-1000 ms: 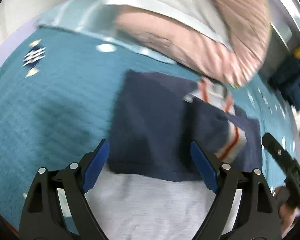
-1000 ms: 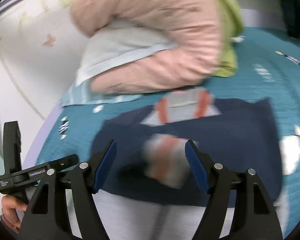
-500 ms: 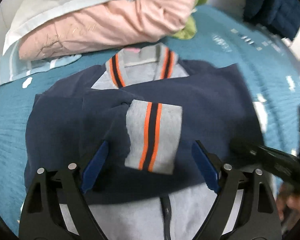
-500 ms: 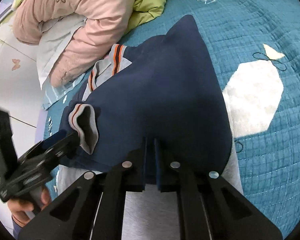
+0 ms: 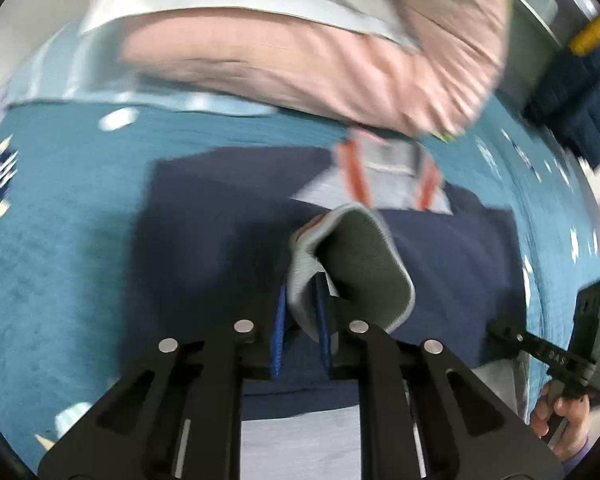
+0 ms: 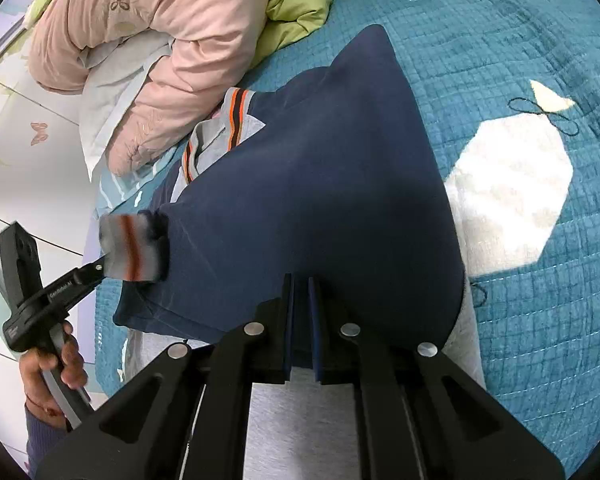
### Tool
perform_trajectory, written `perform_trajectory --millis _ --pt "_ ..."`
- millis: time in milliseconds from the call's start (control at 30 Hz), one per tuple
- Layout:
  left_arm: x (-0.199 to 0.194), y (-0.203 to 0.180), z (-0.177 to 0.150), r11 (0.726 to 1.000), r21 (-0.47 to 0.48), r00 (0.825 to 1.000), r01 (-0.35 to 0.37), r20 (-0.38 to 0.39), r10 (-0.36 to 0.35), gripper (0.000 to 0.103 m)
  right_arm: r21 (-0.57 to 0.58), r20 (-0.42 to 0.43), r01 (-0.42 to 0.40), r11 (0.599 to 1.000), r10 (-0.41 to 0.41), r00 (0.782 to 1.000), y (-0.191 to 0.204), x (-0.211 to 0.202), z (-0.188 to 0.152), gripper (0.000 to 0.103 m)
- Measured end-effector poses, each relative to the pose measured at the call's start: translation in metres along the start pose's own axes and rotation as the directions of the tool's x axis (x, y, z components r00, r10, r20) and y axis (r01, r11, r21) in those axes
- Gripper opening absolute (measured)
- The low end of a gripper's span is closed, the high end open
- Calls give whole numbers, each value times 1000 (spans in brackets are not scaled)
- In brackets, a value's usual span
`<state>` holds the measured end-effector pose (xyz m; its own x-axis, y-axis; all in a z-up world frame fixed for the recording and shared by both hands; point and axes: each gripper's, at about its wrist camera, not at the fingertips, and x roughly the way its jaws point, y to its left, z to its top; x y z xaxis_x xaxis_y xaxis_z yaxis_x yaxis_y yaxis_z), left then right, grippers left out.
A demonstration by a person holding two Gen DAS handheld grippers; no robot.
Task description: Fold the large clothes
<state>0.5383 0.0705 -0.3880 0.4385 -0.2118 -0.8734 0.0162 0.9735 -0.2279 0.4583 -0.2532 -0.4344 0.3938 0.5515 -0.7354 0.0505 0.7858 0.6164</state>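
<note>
Blue jacket (image 6: 320, 184) lies on the bed (image 6: 520, 40). Your left gripper (image 5: 300, 320) fingers pinch its grey cuff (image 5: 352, 264). Your right gripper (image 6: 301, 320) fingers pinch its blue edge.

This is a bedroom in a home. A bed covered by a teal quilted bedspread (image 6: 500, 28) with white patches fills most of the room. At the head of the bedspread a pink duvet (image 6: 172, 32) lies bundled up, a lime-green quilt (image 6: 296, 4) tucked just beside it. Behind the duvet stands a pale wall (image 6: 36, 128) printed with small butterflies.
</note>
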Motion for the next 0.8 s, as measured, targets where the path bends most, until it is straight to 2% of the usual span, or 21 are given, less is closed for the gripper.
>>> perform_trajectory --millis 100,200,300,400,467,500,567,633,700,733,767,800 --pt "-6 55 3 988 -156 1000 21 -17 -24 16 -3 -1 1 1000 -1 1000 0 0 0 6" --pt "-14 97 1 966 -245 996 -88 -28 83 23 -4 -2 -2 1000 2 1000 0 0 1 6" --pt "-28 114 -6 950 -303 996 -73 16 82 29 -16 -5 8 1000 -8 1000 3 1 1 6" --pt "-36 84 -12 976 -217 998 6 69 9 33 -30 -3 22 999 -22 1000 6 1 1 9" --pt "-36 56 -18 984 -147 992 97 90 -85 45 -27 -3 17 1000 -17 1000 5 2 0 9" --pt "-33 39 -20 984 -103 987 148 78 -141 47 -22 -4 12 1000 -12 1000 4 2 1 9" --pt "-24 12 -25 981 -34 980 190 60 -188 48 -14 -7 2 1000 -2 1000 2 2 1 8" --pt "-7 -6 -27 985 30 986 169 6 -169 48 -15 -8 0 1000 0 1000 2 2 1 8" --pt "23 -5 -25 994 48 992 97 -83 -93 48 -19 -8 7 1000 -7 1000 2 2 1 6" --pt "35 2 -24 997 24 990 79 -116 -75 47 -17 -9 4 1000 -4 1000 2 2 1 6" --pt "44 16 -23 995 -22 986 97 -132 -99 40 -14 -10 2 1000 -2 1000 2 2 1 5" --pt "44 29 -18 989 -80 985 128 -110 -137 37 -11 -10 0 1000 0 1000 1 2 1 5"
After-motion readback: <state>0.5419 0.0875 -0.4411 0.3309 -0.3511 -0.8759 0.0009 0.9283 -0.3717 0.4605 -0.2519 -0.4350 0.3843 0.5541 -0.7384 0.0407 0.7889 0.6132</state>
